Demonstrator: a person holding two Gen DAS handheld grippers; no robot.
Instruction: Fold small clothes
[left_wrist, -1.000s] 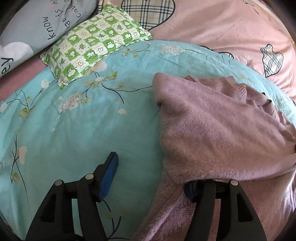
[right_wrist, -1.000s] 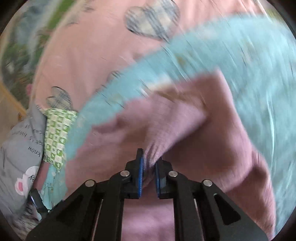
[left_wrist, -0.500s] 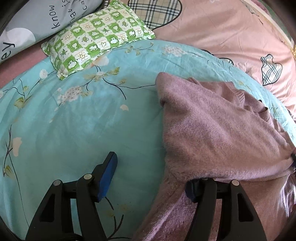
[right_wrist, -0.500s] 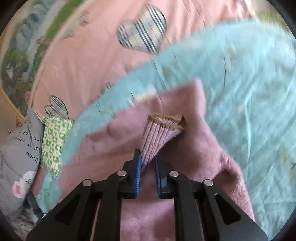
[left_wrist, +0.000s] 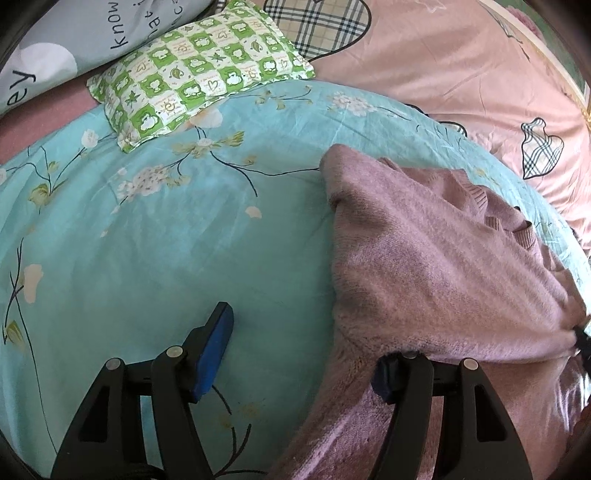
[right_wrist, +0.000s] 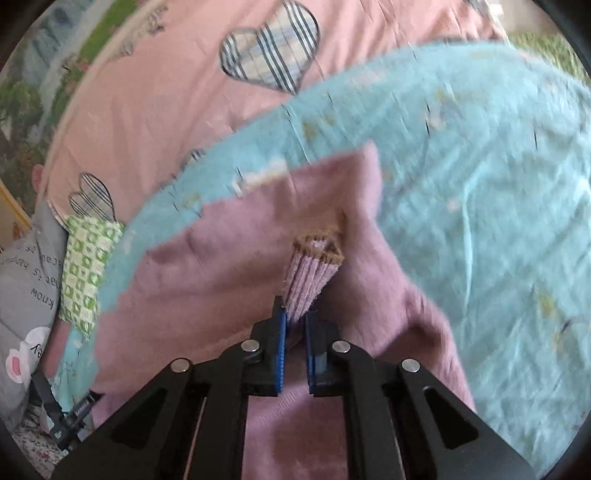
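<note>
Left wrist view: one mauve knitted sweater (left_wrist: 436, 258), lying on a turquoise floral sheet (left_wrist: 177, 266), occupying the right half of the frame, its upper layer drawn taut toward the right edge. Left gripper (left_wrist: 303, 354) at lower centre, jaws spread wide; the left pad (left_wrist: 214, 354) sits over bare sheet, the right finger is partly covered by the knit's near edge, nothing pinched between them. Judged soft, light and limp, fuzzy enough not to slip; it will sag and stretch where lifted, so the firmer ribbed hems and cuffs are the better holds. Upper left: a green checked pillow (left_wrist: 195, 77) and a grey printed pillow (left_wrist: 48, 48). Upper right: a pink quilt (left_wrist: 461, 74) with plaid heart patches. Right wrist view, somewhat blurred: the same sweater fills the lower centre of the frame. Right gripper (right_wrist: 295, 325) at bottom centre, clenched on a ribbed cuff (right_wrist: 314, 273) with a brown-trimmed opening that stands up above the pads; its jaws have just closed further on the knit. Turquoise sheet across the right, pink quilt at top, both pillows at the left edge. Setting: a made bed, soft and yielding beneath.
</note>
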